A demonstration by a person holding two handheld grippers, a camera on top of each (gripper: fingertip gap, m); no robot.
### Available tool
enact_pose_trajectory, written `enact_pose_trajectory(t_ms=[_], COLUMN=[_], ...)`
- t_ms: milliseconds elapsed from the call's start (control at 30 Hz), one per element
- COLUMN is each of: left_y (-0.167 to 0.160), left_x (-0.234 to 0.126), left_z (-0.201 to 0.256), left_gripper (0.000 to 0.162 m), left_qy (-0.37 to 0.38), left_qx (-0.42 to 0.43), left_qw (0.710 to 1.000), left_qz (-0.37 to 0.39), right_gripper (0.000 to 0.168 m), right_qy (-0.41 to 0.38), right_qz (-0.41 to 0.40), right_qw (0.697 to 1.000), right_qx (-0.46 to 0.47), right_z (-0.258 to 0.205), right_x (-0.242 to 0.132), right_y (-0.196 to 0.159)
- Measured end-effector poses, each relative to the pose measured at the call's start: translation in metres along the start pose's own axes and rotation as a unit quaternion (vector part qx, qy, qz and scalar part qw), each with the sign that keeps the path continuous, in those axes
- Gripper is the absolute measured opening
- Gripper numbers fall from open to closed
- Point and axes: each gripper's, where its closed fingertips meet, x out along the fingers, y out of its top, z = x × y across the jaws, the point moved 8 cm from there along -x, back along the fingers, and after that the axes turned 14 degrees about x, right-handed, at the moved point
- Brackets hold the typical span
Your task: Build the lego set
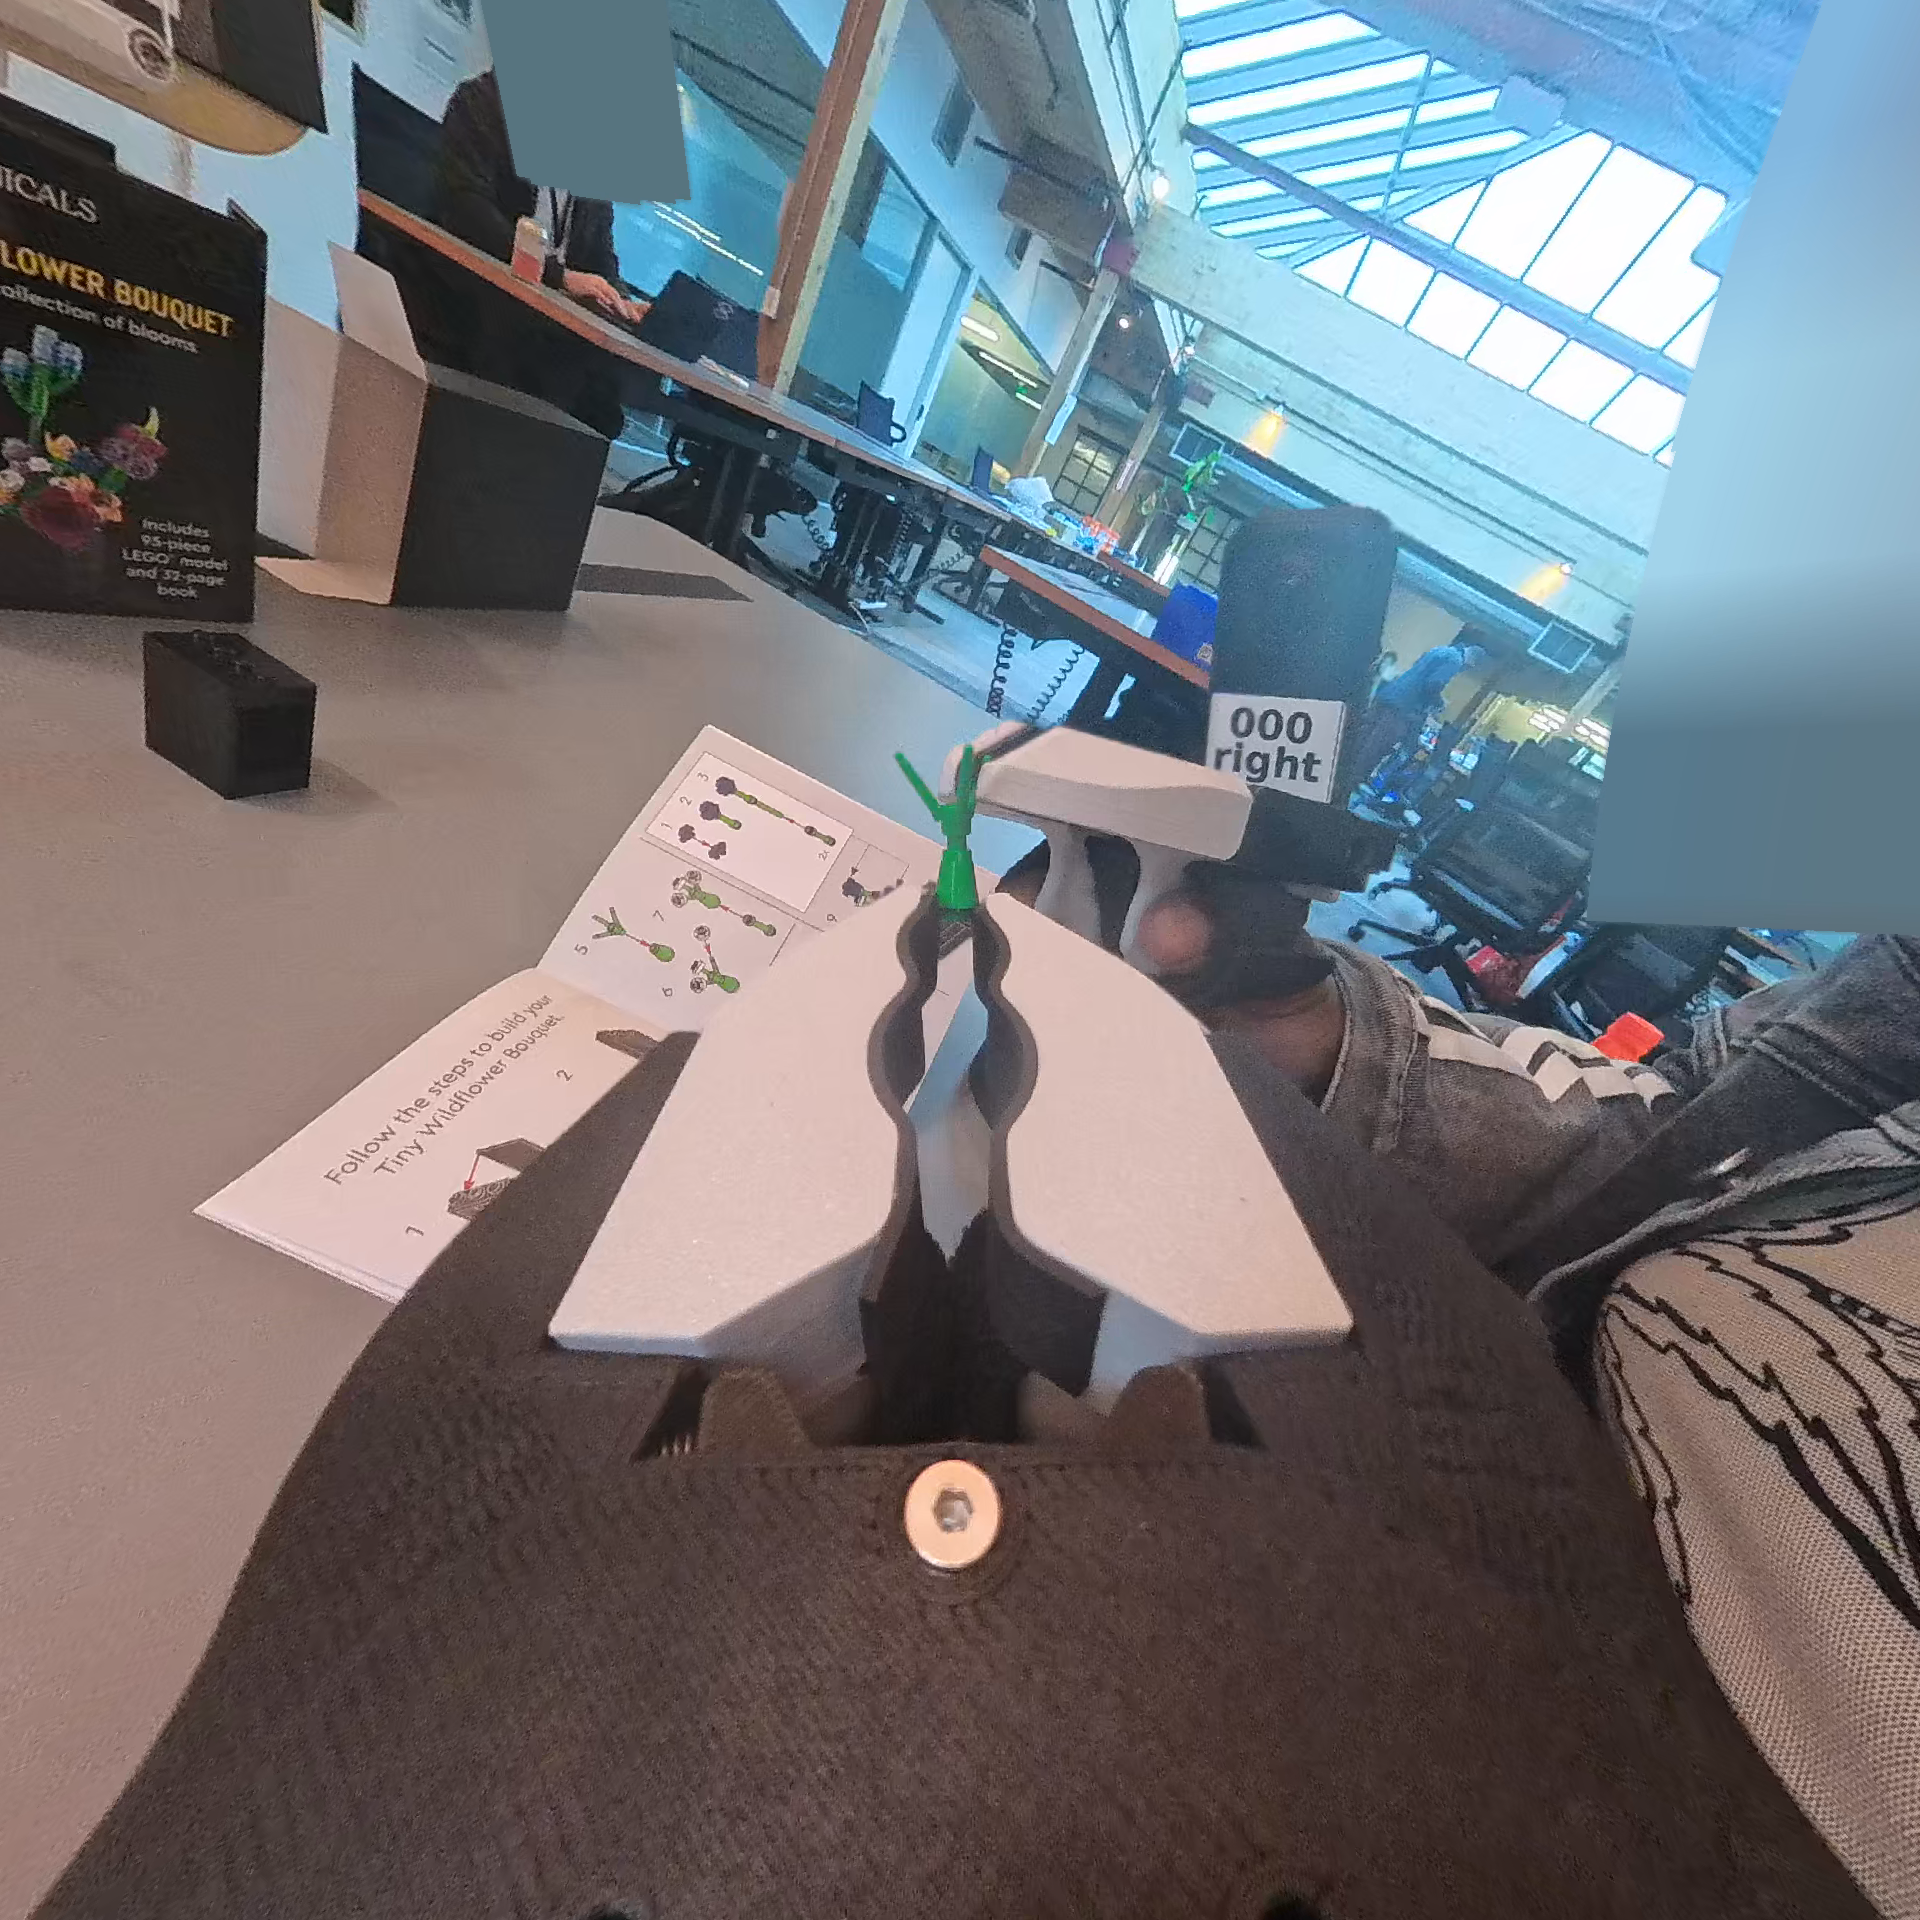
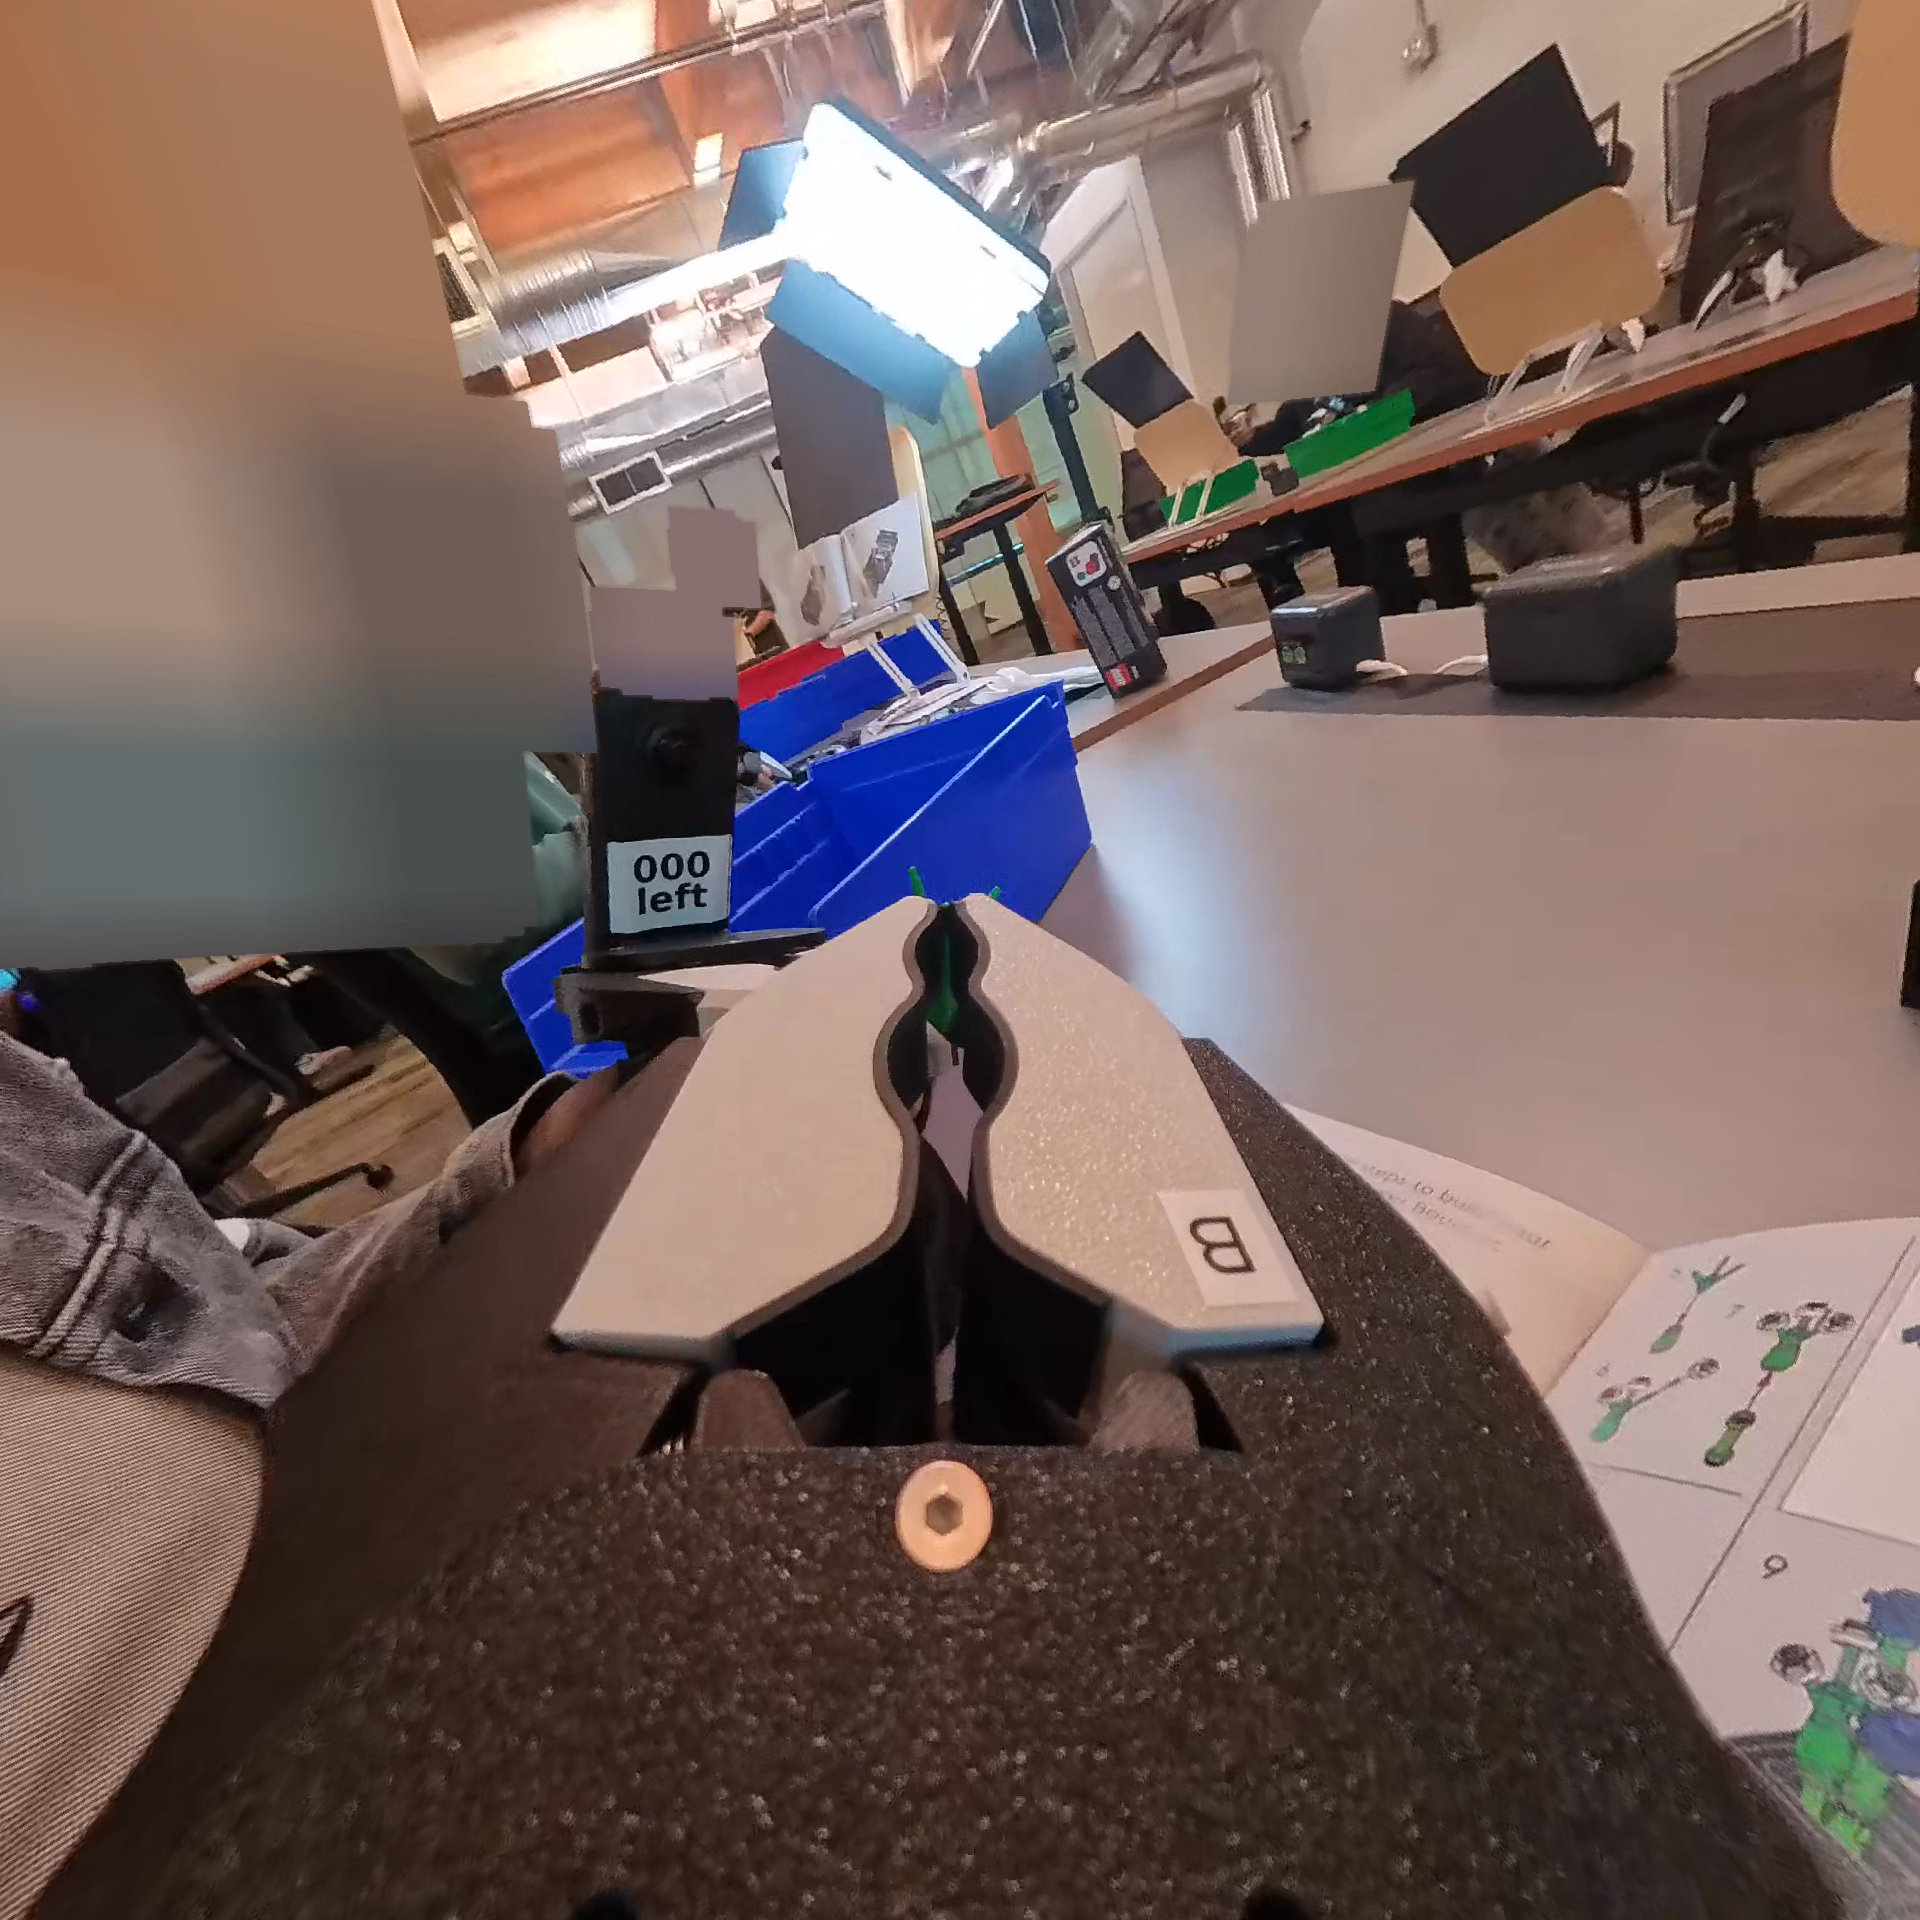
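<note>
A: Left of the instruction booklet (image 1: 582,997) – a small black block (image 1: 229,712) on the grey desk (image 1: 156,1039), the black set box (image 1: 125,416) and an open carton (image 1: 436,457) behind it.

B: And the left gripper (image 1: 951,920)?

A: Above the booklet's right edge. Fingers (image 1: 790,1122) closed on a dark piece, a green stem (image 1: 954,831) standing up from it, forked on top.

B: The right gripper (image 1: 971,758)?

A: Right of the booklet, raised – its tips meet the stem's fork. In its own view the right gripper's fingers (image 2: 1091,1122) are closed on the green stem (image 2: 945,997). Blue bins (image 2: 935,790) beyond.
</note>
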Motion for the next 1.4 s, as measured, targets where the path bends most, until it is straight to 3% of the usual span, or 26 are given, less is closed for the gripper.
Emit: enact_pose_trajectory(t_ms=[33,567,1400], left_y=[-0.001,-0.004,-0.011], left_x=[0.001,0.002,0.012], left_z=[0.0,-0.002,0.005], left_gripper=[0.006,0.006,0.006], left_qy=[0.0,0.003,-0.005], left_qx=[0.0,-0.01,0.031], left_qw=[1.0,1.0,0.996], left_qz=[-0.004,-0.014,-0.082], right_gripper=[0.0,0.0,0.0], right_qy=[0.002,-0.002,-0.04], right_qz=[0.002,0.006,-0.079], right_qw=[1.0,0.999,0.995], right_qx=[0.008,0.033,0.044], right_z=[0.002,0.006,0.009], right_x=[-0.001,-0.003,-0.021], right_y=[-0.001,-0.006,-0.006])
